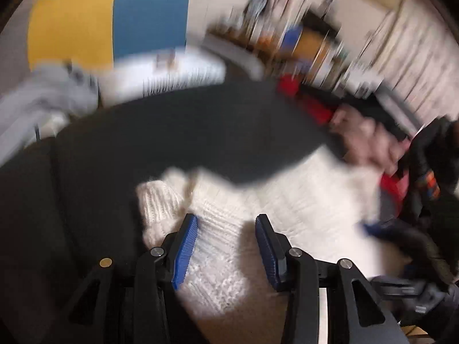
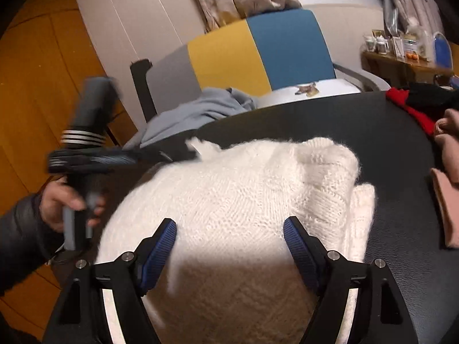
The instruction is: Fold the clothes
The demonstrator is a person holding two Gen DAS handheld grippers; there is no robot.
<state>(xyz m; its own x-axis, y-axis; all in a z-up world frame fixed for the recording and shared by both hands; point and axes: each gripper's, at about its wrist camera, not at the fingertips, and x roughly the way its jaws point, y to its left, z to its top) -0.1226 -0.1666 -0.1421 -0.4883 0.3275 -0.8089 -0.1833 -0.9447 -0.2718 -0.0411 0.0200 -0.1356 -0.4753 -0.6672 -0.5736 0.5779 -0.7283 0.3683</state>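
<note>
- We see the white knitted sweater partly folded, with layers stacked ahead-right of the right hand-held gripper.
- Both jaws stand apart; the left hand-held gripper holds nothing.
- How many folds remain, we cannot tell.

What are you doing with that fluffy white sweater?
A person is folding clothes with a claw in each hand. The white knit sweater lies partly folded on a dark table. Both the left claw and right claw are open above it, gripping nothing. More clothes, red and pink, wait nearby.

R gripper jaws apart over white knit sweater.
</note>
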